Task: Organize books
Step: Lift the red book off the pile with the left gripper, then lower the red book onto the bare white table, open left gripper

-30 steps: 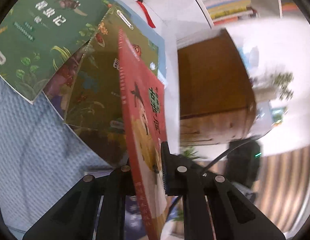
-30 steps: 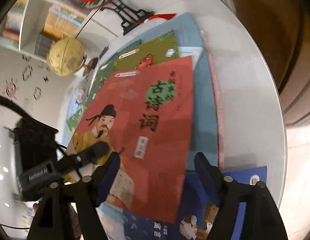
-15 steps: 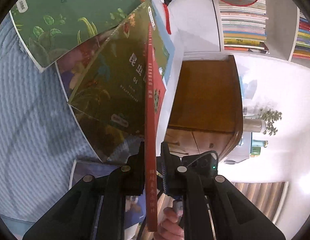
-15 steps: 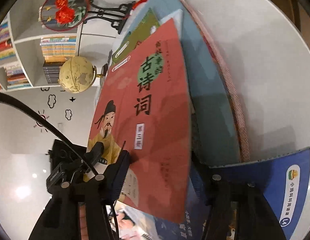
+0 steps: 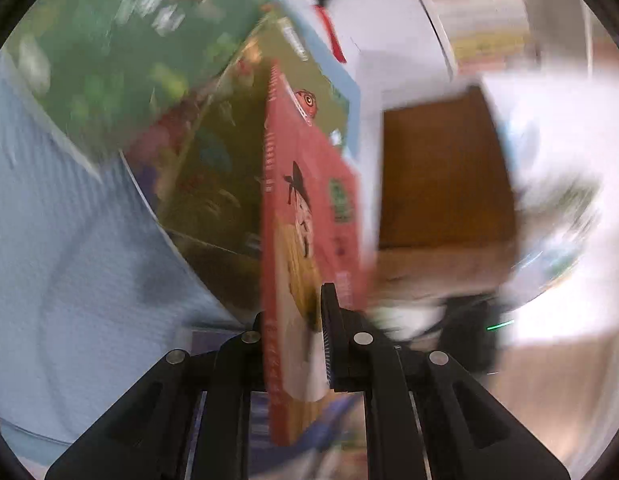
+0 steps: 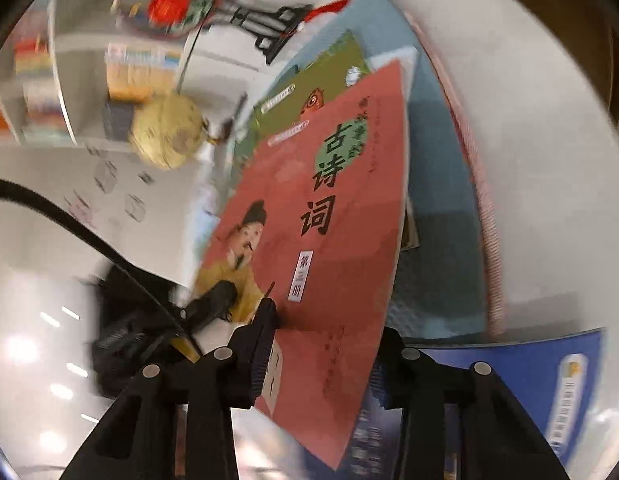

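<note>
Your left hand-held gripper (image 5: 293,340) is clamped tight on the red book (image 5: 309,216), gripping its lower edge so the book stands on edge, lifted above the other books. Your right hand-held gripper (image 6: 325,344) has just been closing, and the lower part of the same red book (image 6: 329,240) sits between its jaws. The left pad looks to be touching the front cover. The right finger (image 6: 393,364) is behind the book's far edge, so you cannot tell whether the grip is complete.

This looks like a two-handed hold or a hand-over. To do it well, keep the left grip firm until the right jaws press on both covers. Take hold near the spine rather than on the loose page edge, so the thin book does not bend or fan open. Move slowly, as both views are blurred.

Below the red book, an olive-green book (image 5: 213,176) and a darker green book (image 5: 141,40) lie overlapping on a pale blue cloth (image 5: 69,248) on the white round bench (image 6: 549,160). A blue book (image 6: 549,384) lies flat just beside the right gripper. A globe (image 6: 165,132) and a shelf of books (image 6: 141,68) stand well apart in the background.
</note>
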`<state>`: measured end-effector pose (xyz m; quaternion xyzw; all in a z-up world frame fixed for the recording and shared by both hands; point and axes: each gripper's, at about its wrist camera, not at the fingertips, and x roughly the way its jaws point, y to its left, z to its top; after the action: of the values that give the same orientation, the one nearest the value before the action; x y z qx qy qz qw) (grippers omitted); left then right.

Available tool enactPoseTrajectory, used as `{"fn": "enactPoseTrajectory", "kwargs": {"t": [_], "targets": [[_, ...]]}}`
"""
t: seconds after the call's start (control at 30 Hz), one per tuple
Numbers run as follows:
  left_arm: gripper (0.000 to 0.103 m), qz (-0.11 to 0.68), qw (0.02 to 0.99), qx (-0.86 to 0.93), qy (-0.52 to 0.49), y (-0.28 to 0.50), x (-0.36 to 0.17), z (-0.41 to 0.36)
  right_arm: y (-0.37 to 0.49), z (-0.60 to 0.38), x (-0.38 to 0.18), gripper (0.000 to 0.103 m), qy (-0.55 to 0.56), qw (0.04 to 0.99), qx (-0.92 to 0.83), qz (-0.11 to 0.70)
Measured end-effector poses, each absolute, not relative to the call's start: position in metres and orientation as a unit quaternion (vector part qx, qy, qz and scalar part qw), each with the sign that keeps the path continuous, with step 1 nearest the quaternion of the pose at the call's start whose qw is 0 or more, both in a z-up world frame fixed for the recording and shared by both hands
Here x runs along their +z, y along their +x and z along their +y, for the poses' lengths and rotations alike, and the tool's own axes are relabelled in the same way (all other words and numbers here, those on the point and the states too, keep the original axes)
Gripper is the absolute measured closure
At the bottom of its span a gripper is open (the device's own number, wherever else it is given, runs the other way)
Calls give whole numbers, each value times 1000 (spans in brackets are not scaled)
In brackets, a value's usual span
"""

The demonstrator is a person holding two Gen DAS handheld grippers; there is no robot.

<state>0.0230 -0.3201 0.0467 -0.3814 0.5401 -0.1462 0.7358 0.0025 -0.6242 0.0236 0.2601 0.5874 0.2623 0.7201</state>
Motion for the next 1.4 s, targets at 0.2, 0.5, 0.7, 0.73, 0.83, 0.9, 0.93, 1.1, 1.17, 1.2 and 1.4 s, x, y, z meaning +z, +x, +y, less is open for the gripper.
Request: {"fn": "enactPoseTrajectory", "kwargs": {"t": [0.2, 0.5, 0.7, 0.73, 0.83, 0.9, 0.93, 1.1, 1.17, 1.2, 1.4], "targets": [[92, 526, 805, -139, -235, 11, 81, -347, -23, -593, 62, 64, 88, 785, 275, 548], [91, 480, 831, -138, -246, -15, 113, -322, -42, -571, 107, 64, 29, 804, 327, 495], [91, 442, 851, -124, -254, -27, 146, -274, -43, -521, 136, 64, 16, 816, 355, 456], [91, 436, 853, -120, -259, -30, 150, -261, -42, -506, 140, 64, 13, 818, 362, 448], [91, 413, 865, -102, -264, -39, 164, -215, -37, -463, 150, 64, 7, 820, 381, 427], [91, 401, 876, -90, -253, -43, 173, -181, -31, -420, 153, 64, 2, 820, 396, 413], [91, 395, 881, -85, -246, -46, 178, -160, -29, -398, 154, 64, 0, 819, 401, 409], [91, 376, 895, -71, -229, -53, 185, -41, -19, -276, 160, 63, -6, 822, 409, 397], [91, 375, 899, -69, -215, -53, 182, 15, -15, -219, 156, 63, -4, 823, 404, 399], [91, 377, 900, -65, -208, -51, 179, 38, -13, -194, 152, 63, -6, 823, 399, 404], [90, 397, 892, -51, -210, -36, 157, 169, 20, -52, 120, 63, 17, 810, 391, 437]]}}
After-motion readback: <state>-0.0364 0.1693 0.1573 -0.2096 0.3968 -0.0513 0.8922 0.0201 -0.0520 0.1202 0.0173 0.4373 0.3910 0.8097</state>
